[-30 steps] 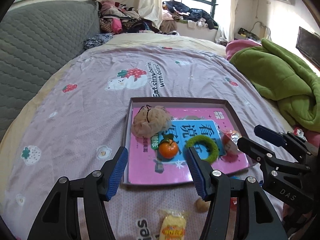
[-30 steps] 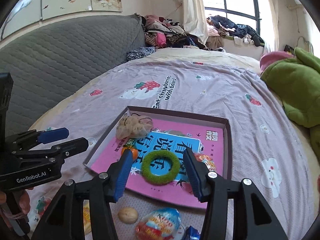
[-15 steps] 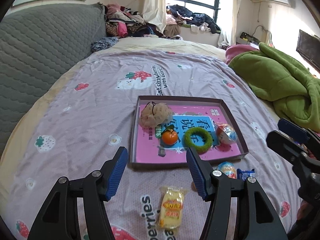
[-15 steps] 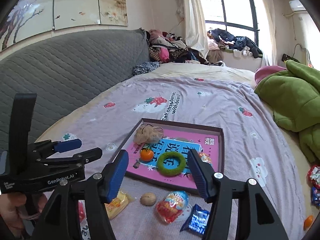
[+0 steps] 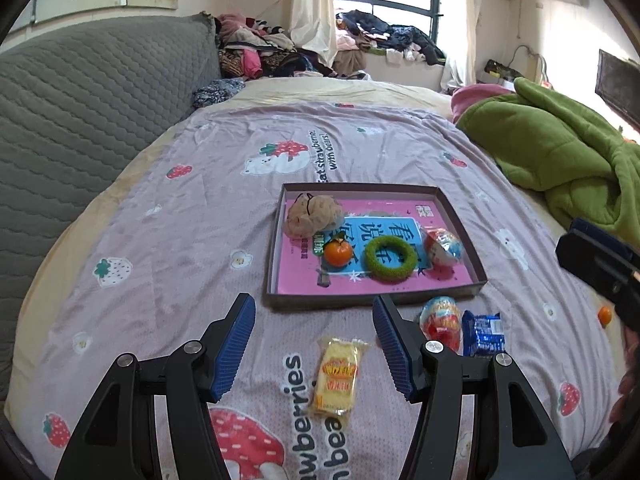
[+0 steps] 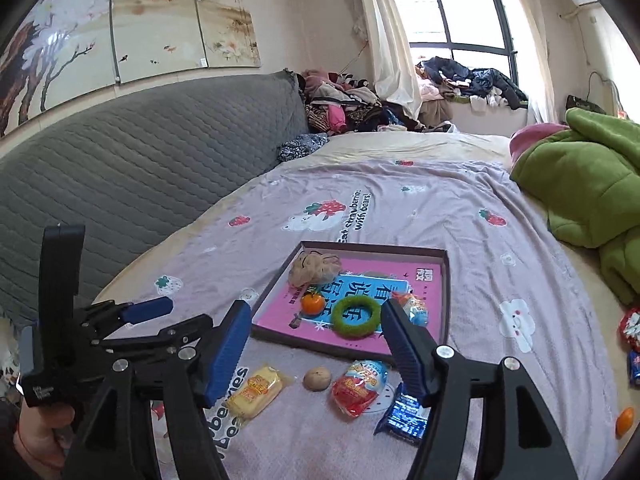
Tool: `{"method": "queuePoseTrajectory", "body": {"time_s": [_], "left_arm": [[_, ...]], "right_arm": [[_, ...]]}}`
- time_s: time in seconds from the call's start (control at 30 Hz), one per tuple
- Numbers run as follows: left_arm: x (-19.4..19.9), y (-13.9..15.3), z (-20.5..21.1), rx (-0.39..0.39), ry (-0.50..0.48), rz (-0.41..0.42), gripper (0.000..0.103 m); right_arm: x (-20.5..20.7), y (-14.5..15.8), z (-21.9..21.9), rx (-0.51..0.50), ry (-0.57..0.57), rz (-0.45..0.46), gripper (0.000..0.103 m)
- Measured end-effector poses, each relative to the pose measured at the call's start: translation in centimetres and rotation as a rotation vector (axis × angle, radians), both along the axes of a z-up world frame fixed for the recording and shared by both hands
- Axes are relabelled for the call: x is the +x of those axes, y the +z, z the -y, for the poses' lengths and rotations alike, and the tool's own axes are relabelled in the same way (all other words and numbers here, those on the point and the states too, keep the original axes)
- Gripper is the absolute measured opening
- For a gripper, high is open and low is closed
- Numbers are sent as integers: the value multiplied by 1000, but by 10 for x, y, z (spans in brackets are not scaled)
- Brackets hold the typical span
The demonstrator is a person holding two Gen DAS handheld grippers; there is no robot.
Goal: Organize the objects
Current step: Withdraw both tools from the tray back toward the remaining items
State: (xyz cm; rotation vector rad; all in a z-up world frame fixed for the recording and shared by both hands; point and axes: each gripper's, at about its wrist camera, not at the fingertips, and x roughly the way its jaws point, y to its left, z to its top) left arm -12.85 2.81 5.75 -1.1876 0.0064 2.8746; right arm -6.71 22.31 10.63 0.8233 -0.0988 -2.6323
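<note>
Both tools are up above the bed (image 5: 168, 264), and both stand wide apart with nothing between the pads. Left tool (image 5: 314, 346) hangs over the strawberry-print sheet; directly under its gap, between the two blue pads, lies the yellow snack packet (image 5: 336, 380). Just past its fingertips sits the shallow box (image 5: 276, 248), lined with a pink printed sheet. Inside it, from the left tool's side: a beige scrunchie (image 5: 312, 216) at the far left corner, a small orange (image 5: 338, 253) nearer, a green fuzzy ring (image 5: 390, 258) right of that, and a foil-wrapped egg (image 5: 443, 245) further right. Beside the left tool's right finger, outside the box, a second wrapped egg (image 5: 440, 316) touches a blue packet (image 5: 483, 332).

Right tool (image 6: 316, 350) — equally wide — looks over the same spread. Below its gap a walnut (image 6: 317, 378) rests on the sheet, with the red-and-blue wrapped egg to its right and the yellow packet to its left. Far to that tool's right, near the bed edge, a loose orange (image 6: 625, 421). A green blanket (image 6: 588, 184) is heaped beyond, on the right.
</note>
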Motion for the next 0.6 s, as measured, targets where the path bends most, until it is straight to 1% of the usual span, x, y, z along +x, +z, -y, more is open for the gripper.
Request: {"method": "queuePoseTrajectory", "body": {"time_s": [0.1, 0.17, 0.27, 0.4, 0.6], "left_arm": [[8, 2, -1, 18, 2, 0, 63], [13, 5, -2, 12, 3, -4, 63], [20, 11, -2, 10, 6, -20, 63], [29, 19, -4, 8, -4, -29, 63], [39, 27, -11, -2, -21, -48, 63]], "right_arm": [[11, 6, 2, 37, -2, -39, 69], [15, 8, 3, 23, 18, -36, 72], [19, 8, 3, 20, 22, -28, 72], [27, 9, -1, 58, -15, -52, 73], [35, 11, -14, 34, -27, -58, 73]]}}
